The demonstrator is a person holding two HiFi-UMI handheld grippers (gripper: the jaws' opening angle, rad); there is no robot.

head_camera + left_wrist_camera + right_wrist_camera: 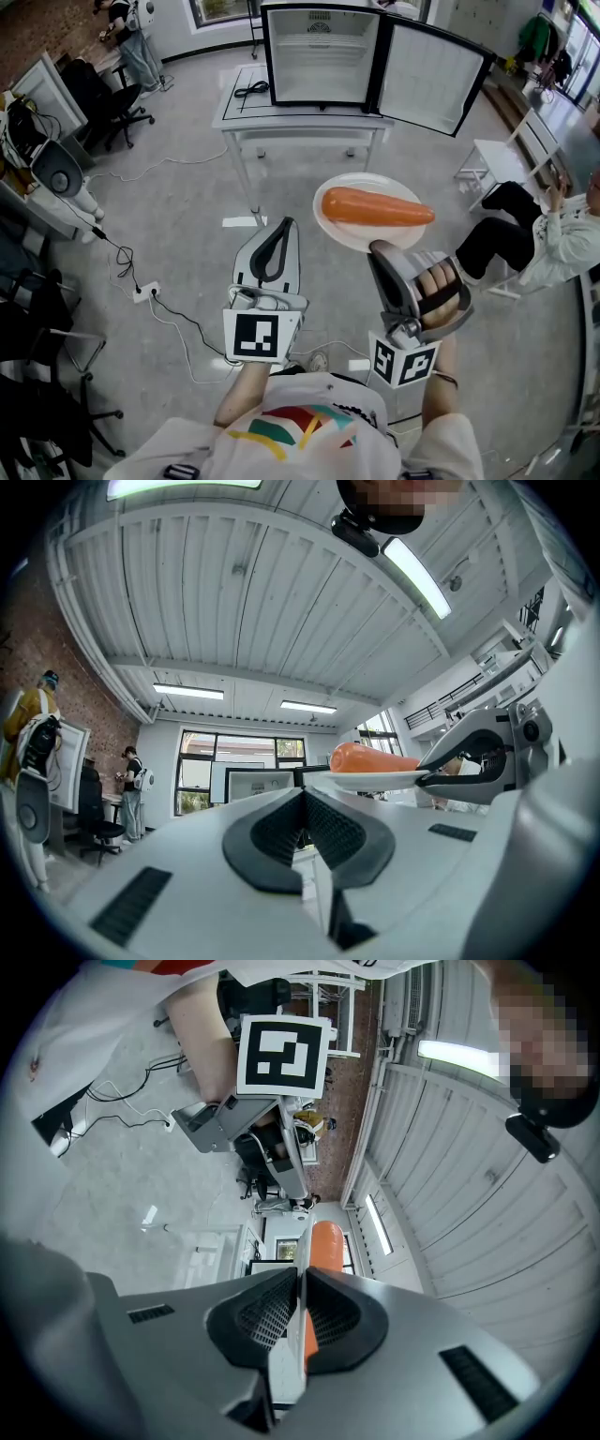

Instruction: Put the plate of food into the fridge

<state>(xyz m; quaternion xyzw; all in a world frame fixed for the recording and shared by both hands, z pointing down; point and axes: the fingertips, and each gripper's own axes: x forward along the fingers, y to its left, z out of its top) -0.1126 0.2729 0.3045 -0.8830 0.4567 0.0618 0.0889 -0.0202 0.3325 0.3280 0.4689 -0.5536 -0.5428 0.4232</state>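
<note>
The right tongs [380,249] are gripping the near rim of a white plate [330,228], their jaws nearly together with the thin edge of the plate pinched between the ribbed pads. In the right gripper view the plate is showing edge-on, running straight out from between the pads. The plate is being held roughly level in the air, above the floor [187,206] and in front of the person. An orange carrot [375,207] is lying lengthwise across the plate, its thicker end pointing to the person's left and its narrower end reaching the right rim.

The left tongs [284,225] are hanging just beside the plate, on its left and apart from it. Their jaws are pressing together, pad against pad, with nothing between them. They are pointing forward, toward the tabletop [300,117].

The fridge [323,56] is standing on that white tabletop, ahead of the person and well apart from the plate. Its fridge door [431,75] is swinging wide open to the right, leaving the white interior facing the person. A black cable [251,90] is lying coiled on the tabletop just left of the fridge.

A seated person [553,234] in dark trousers is sitting at the right edge of the head view. A white power strip [145,292] is lying on the floor to the left, with cables trailing from it.
</note>
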